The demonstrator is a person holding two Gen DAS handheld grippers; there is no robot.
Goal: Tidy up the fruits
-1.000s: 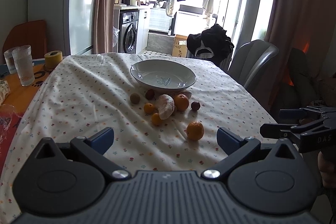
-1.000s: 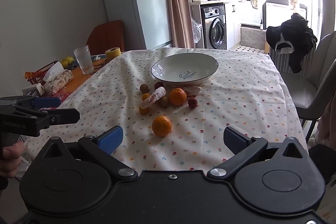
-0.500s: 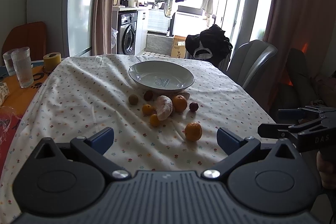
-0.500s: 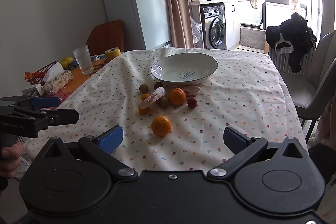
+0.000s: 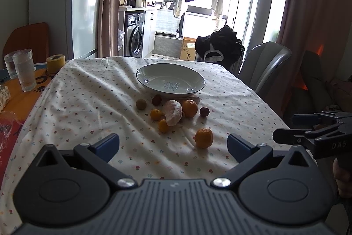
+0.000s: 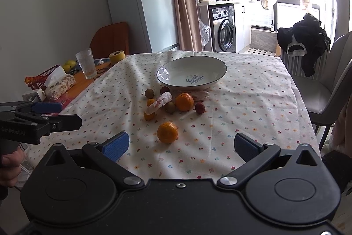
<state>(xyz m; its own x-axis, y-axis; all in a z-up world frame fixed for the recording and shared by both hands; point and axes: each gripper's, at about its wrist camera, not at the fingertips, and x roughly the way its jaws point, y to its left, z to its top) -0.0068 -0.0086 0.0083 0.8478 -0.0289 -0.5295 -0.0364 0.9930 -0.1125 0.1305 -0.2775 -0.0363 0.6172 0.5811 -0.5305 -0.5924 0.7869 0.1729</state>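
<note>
Left wrist view. The left gripper (image 5: 173, 144) is shown low at the near edge of the table, its jaws spread wide and empty. Beyond them a flower-printed tablecloth (image 5: 88, 98), soft and creased, is seen. A shallow glazed bowl (image 5: 140, 78) is set toward the far middle, empty. The fruits are scattered just near of it: a lone mandarin (image 5: 204, 137) nearest the jaws, a larger mandarin (image 5: 189, 108), two small orange kumquat-like fruits (image 5: 156, 114), a greenish-brown round fruit (image 5: 141, 104) and two dark red ones (image 5: 204, 111). A pale wrapped oblong (image 5: 173, 112) is laid among them; its contents cannot be told. The right gripper (image 5: 286, 128) is seen at the right, off the table edge.

Right wrist view. The right gripper (image 6: 179, 147) is likewise held with jaws apart, nothing between them; the lone mandarin (image 6: 167, 132) lies just beyond its blue ribbed pads (image 6: 115, 145). The left gripper (image 6: 68, 116) is seen at the left, and the bowl (image 6: 162, 71) at the far middle.

Handling, as judged. The mandarins are taken to be light, round and yielding, with dimpled peel that should give the pads purchase; a hold across the widest girth is advised, with gentle closure against bruising. The small fruits are expected to roll readily. The bowl is rigid, smooth and breakable.
</note>
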